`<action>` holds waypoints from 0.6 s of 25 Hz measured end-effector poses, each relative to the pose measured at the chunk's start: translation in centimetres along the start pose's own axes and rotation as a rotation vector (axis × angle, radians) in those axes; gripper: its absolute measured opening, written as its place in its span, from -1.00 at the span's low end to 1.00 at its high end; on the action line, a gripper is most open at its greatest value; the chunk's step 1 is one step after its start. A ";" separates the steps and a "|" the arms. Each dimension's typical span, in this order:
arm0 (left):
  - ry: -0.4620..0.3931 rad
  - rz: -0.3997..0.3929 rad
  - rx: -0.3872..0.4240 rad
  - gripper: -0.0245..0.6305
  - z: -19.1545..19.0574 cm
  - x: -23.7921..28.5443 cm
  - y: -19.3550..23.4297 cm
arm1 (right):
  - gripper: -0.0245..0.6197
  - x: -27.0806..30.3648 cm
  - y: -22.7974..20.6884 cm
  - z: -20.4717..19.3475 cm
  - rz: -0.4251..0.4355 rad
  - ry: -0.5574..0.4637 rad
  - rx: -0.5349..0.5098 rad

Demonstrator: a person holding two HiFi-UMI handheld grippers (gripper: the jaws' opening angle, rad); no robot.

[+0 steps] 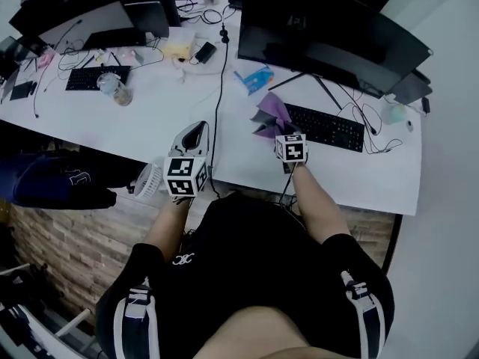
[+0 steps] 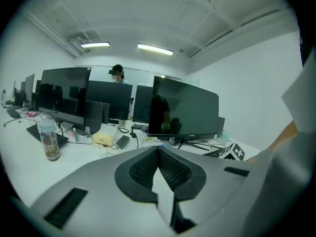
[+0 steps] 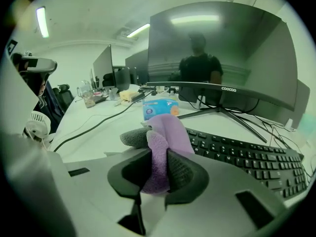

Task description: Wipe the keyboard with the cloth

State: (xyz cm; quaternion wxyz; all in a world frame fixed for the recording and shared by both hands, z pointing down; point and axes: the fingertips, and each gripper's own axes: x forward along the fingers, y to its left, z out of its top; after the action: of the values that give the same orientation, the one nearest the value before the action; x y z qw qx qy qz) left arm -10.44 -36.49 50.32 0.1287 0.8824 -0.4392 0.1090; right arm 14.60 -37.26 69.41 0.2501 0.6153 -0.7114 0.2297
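Both are closed: right gripper (image 3: 160,169) on the cloth (image 3: 167,135), left gripper (image 2: 159,168) empty. Rub softly along the keyboard (image 3: 247,157), right of the frame.

White desk (image 1: 168,114), kbd (image 1: 326,128), monitor (image 1: 329,40), bottle (image 1: 112,88), cables (image 1: 219,96)

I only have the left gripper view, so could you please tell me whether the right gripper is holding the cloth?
Observer: Yes, the right gripper is shut on the purple cloth.
Operator: Thank you. Where is that cloth relative to the keyboard?
Observer: In the head view it sits at the keyboard's left end, in front of the large monitor. I cannot tell whether it touches the keys.
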 end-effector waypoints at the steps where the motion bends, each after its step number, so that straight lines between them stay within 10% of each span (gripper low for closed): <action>1: 0.000 -0.020 0.005 -0.88 0.1 0.4 -0.1 | -0.63 -0.2 -0.5 -0.2 -0.020 -0.001 0.014; 15: 0.041 -0.174 0.028 -0.88 -0.3 6.1 -7.5 | -0.63 -4.2 -10.0 -3.7 -0.148 -0.003 0.149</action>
State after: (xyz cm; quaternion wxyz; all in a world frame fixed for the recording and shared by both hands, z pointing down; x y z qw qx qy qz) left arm -0.83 -36.60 51.53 0.1340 0.9167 -0.3563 0.1215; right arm 25.22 -33.09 69.77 0.2188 0.6834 -0.6452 0.2622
